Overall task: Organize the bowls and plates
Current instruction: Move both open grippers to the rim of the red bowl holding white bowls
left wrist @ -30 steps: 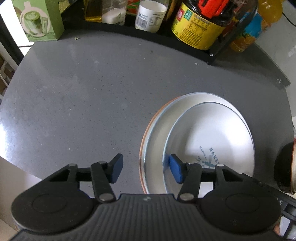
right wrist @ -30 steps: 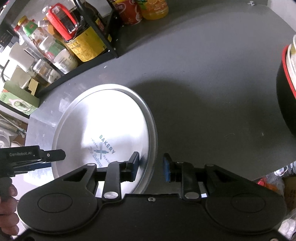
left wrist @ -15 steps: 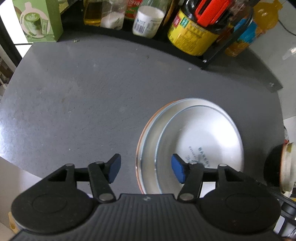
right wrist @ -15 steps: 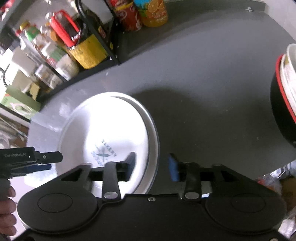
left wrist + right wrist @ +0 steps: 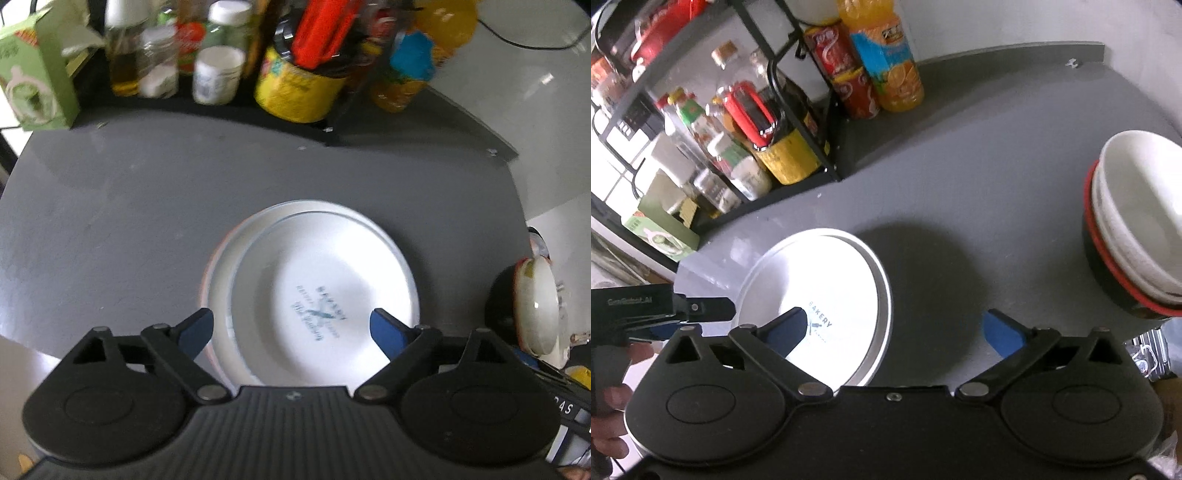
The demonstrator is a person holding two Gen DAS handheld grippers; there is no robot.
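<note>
A stack of white plates (image 5: 325, 280) (image 5: 827, 284) lies flat on the grey counter, the top one printed with a bakery logo. My left gripper (image 5: 291, 328) hovers above the stack's near side, open, holding nothing. In the right wrist view my right gripper (image 5: 905, 328) is open too, above the stack's right rim and the bare counter beside it. A stack of bowls (image 5: 1134, 221) (image 5: 532, 306), white ones nested in a black bowl with a red rim, stands at the counter's right side. The left gripper's body (image 5: 657, 310) and a hand show at the left edge.
A black wire rack (image 5: 798, 122) with bottles and jars runs along the back left. A green box (image 5: 33, 88), a red can (image 5: 846, 77) and an orange juice bottle (image 5: 890, 62) stand near it. Bare grey counter (image 5: 110, 221) lies left of the plates.
Both grippers opened wider and pulled back and up from the plates. The plate stack now lies free on the counter, and the bowl stack has come further into view.
</note>
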